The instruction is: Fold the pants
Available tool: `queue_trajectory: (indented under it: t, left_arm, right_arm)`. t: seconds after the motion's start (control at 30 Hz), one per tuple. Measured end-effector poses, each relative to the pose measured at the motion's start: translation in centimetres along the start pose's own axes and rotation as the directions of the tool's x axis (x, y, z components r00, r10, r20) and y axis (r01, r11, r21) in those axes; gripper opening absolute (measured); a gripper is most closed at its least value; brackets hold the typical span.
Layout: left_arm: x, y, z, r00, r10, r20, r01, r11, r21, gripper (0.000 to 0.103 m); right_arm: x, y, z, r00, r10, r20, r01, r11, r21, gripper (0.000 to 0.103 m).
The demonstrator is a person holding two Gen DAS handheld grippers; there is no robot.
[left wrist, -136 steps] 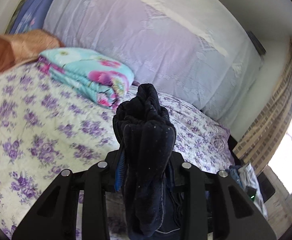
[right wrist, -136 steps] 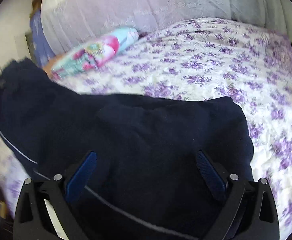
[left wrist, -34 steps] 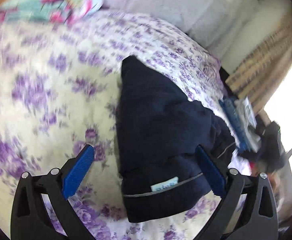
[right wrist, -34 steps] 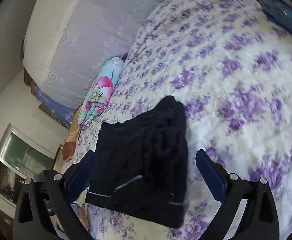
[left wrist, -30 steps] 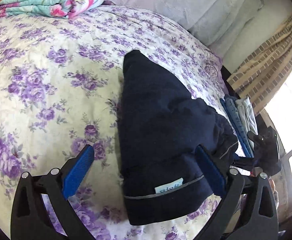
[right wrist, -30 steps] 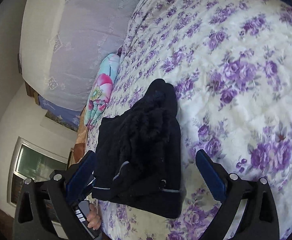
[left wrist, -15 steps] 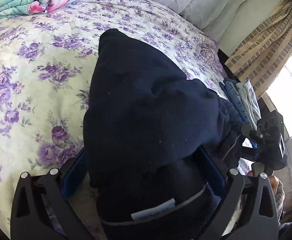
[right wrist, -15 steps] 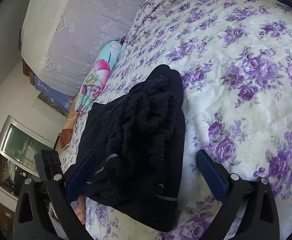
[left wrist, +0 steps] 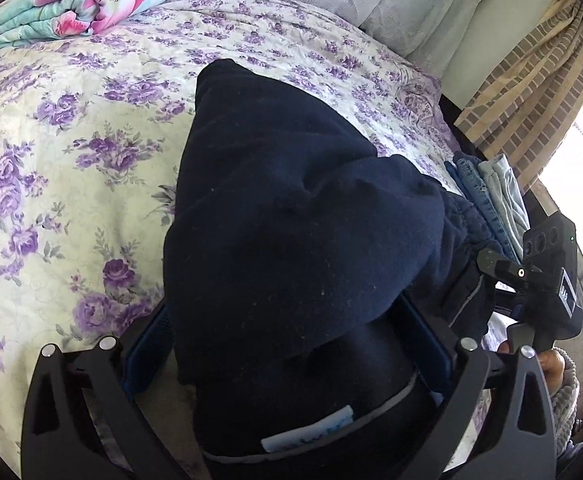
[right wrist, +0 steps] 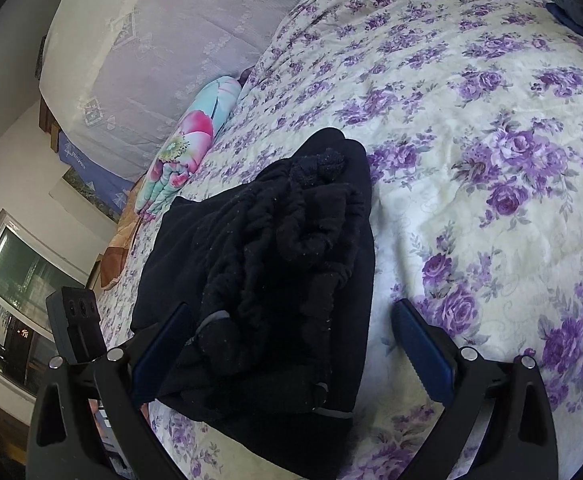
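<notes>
I had pushed my left gripper (left wrist: 287,356) in closer, its blue pads spread wide around the soft dark navy folded pants (left wrist: 291,216) on the purple flowered bedspread (left wrist: 71,128). My right gripper (right wrist: 291,344) at three o'clock stayed wide apart too. The folding looked nearly done.

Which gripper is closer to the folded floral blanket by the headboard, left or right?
Hard to call; likely the left. Both the left gripper and the right gripper straddle the navy pants, well short of the floral blanket across the bedspread.
</notes>
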State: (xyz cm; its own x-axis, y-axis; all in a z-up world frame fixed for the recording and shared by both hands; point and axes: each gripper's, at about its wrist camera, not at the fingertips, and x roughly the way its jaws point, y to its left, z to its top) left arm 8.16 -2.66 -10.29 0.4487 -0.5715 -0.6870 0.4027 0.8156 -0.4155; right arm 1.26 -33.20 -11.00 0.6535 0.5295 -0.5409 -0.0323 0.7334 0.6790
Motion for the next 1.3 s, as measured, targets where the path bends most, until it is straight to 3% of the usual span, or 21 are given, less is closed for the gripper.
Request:
queue_trajectory:
  t: [0.07, 0.13, 0.27, 0.6, 0.83, 0.9, 0.93, 1.03, 1.17, 1.3]
  left_arm:
    - [0.0, -0.2, 0.0, 1.000, 0.001, 0.003, -0.001, 1.000, 0.005, 0.099]
    - [0.1, -0.6, 0.0, 1.000, -0.006, 0.000, 0.006, 1.000, 0.030, 0.099]
    - [0.2, -1.8, -0.4, 1.000, 0.014, 0.012, -0.015, 0.995, 0.094, 0.099]
    - [0.1, -1.9, -0.4, 1.000, 0.020, 0.024, -0.022, 0.994, 0.103, 0.096]
    - [-0.4, -1.8, -0.5, 0.999, 0.023, 0.042, -0.028, 0.994, 0.105, 0.086]
    - [-0.9, -1.7, -0.4, 0.998, 0.021, 0.054, -0.026, 0.994, 0.105, 0.079]
    - [-1.1, -1.5, -0.3, 0.998, 0.016, 0.057, -0.022, 0.994, 0.103, 0.075]
    - [-1.9, -1.2, 0.3, 0.998, -0.011, 0.063, 0.006, 0.996, 0.090, 0.064]
    - [-3.3, -1.5, 1.8, 0.998, -0.031, 0.049, 0.026, 0.995, 0.099, 0.054]
    - [-5.1, -2.5, 3.6, 0.997, -0.051, 0.056, 0.043, 0.990, 0.131, 0.051]
  right_arm:
    - [0.0, -0.2, 0.3, 0.999, 0.032, 0.019, -0.033, 0.999, 0.035, 0.100]
    - [0.5, -0.1, 0.7, 0.990, 0.141, 0.007, -0.141, 0.989, 0.053, 0.100]
    - [1.6, 0.9, 0.6, 0.994, 0.111, -0.021, -0.112, 0.994, -0.020, 0.100]
    - [2.0, 1.4, 0.5, 0.996, 0.086, -0.035, -0.088, 0.994, -0.067, 0.100]
    - [1.9, 1.2, 0.6, 0.995, 0.091, -0.028, -0.093, 0.994, -0.052, 0.099]
    - [1.8, 1.1, 0.6, 0.997, 0.072, -0.019, -0.073, 0.996, -0.045, 0.088]
    - [1.6, 0.8, 0.5, 0.998, 0.065, -0.015, -0.066, 0.997, -0.034, 0.073]
    - [1.2, 1.0, 0.5, 0.996, 0.086, -0.009, -0.086, 0.996, -0.027, 0.058]
    - [-0.1, 4.1, 1.8, 0.994, 0.109, 0.002, -0.108, 0.987, -0.117, 0.049]
    - [-0.8, 6.4, 3.2, 0.991, 0.131, 0.000, -0.129, 0.978, -0.163, 0.047]
